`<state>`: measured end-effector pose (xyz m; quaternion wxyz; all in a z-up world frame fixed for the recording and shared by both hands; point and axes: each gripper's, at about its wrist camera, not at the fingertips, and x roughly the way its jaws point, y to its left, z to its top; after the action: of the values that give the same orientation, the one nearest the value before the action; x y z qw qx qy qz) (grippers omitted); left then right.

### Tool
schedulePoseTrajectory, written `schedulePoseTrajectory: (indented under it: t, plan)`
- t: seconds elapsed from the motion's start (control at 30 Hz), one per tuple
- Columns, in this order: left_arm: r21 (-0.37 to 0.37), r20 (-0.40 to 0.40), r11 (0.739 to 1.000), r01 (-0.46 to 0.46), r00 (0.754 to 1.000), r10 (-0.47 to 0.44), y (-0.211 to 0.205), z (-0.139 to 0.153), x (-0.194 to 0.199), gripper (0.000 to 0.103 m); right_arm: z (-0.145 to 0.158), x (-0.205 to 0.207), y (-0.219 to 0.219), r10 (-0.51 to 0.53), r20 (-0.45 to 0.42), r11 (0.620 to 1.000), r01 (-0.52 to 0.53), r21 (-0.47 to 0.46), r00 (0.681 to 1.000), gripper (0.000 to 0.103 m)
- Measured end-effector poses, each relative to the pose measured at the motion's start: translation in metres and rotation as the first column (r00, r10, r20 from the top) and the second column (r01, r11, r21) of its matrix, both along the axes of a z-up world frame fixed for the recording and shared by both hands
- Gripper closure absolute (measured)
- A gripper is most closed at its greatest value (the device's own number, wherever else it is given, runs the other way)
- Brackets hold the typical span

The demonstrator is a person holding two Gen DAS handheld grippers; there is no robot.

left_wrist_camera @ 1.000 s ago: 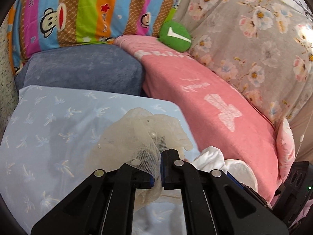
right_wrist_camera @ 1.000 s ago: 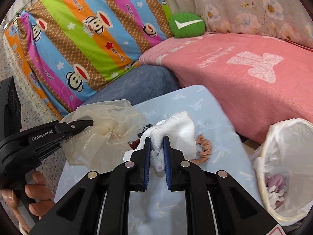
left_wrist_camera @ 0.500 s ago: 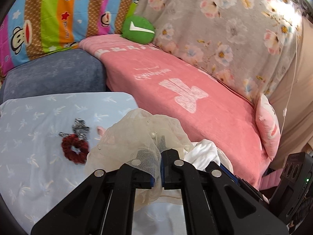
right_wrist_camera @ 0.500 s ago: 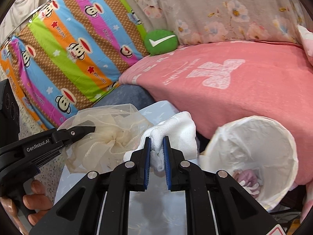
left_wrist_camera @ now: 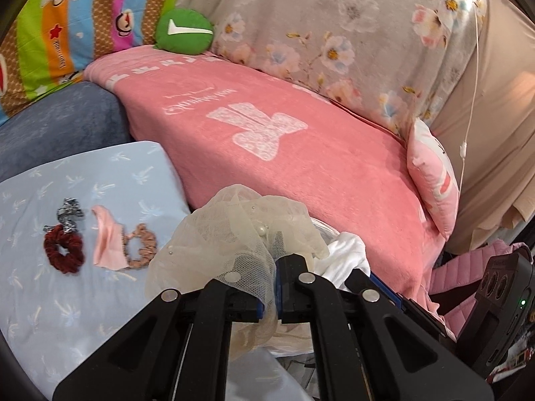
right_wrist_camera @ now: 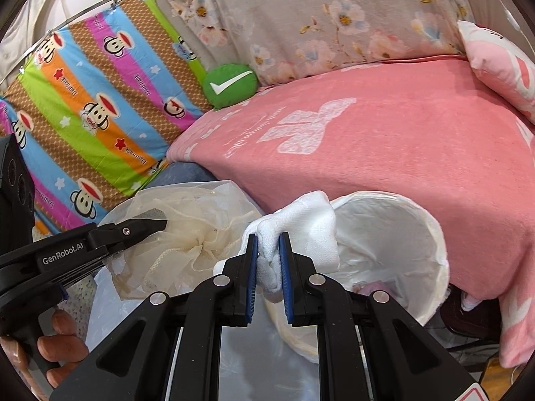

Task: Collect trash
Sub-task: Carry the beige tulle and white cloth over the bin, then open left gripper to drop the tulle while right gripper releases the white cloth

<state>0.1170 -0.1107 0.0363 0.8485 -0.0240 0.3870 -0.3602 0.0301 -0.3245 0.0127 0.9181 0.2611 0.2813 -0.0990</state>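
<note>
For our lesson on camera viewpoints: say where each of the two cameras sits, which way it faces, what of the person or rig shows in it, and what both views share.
Left wrist: on the left gripper, looking along its jaws, shut on cream mesh fabric, toward the pink blanket; right gripper's body at right.
Right wrist: on the right gripper, jaws shut on a white cloth, facing the lined bin; a hand shows.
Shared: both fabrics, blanket, green cushion.
</note>
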Motion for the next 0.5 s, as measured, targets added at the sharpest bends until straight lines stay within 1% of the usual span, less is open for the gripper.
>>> schedulePoseTrajectory:
  t: [0.2, 0.23, 0.3, 0.33, 0.37, 0.4, 0.47, 0.5]
  plan:
    - [0.012, -0.01, 0.999, 0.031, 0.999, -0.031, -0.021, -0.006, -0.005, 0.097, -0.005, -0.006, -0.015, -0.028, -0.008, 1.0, 0.028, 0.004, 1.0, 0.09]
    - [0.013, -0.015, 0.999, 0.036, 0.999, -0.036, -0.023, -0.006, -0.005, 0.094, -0.005, -0.007, -0.015, -0.03, -0.009, 1.0, 0.03, 0.003, 1.0, 0.09]
    - [0.012, -0.02, 0.999, 0.037, 0.999, -0.037, -0.026, -0.007, -0.005, 0.075, -0.005, -0.007, -0.016, -0.036, -0.011, 0.999, 0.036, -0.003, 0.999, 0.089]
    - [0.008, -0.015, 1.0, 0.03, 0.999, -0.03, -0.026, -0.007, -0.005, 0.053, -0.006, -0.006, -0.017, -0.038, -0.012, 0.999, 0.038, -0.006, 0.999, 0.088]
    - [-0.003, 0.003, 1.0, 0.017, 1.0, -0.017, -0.025, -0.006, -0.007, 0.039, -0.006, -0.006, -0.017, -0.04, -0.012, 0.999, 0.04, -0.007, 0.999, 0.086]
    - [-0.009, 0.017, 1.0, 0.011, 1.0, -0.011, -0.025, -0.004, -0.008, 0.037, -0.006, -0.006, -0.018, -0.043, -0.011, 0.999, 0.043, -0.008, 0.999, 0.086]
    - [-0.007, 0.04, 1.0, 0.021, 0.999, -0.021, -0.027, -0.001, -0.01, 0.037, -0.006, -0.006, -0.019, -0.052, -0.009, 0.999, 0.052, -0.01, 0.999, 0.085]
    - [-0.002, 0.044, 1.0, 0.023, 0.999, -0.023, -0.029, -0.001, -0.01, 0.037, -0.006, -0.006, -0.02, -0.055, -0.008, 0.998, 0.055, -0.01, 0.998, 0.082]
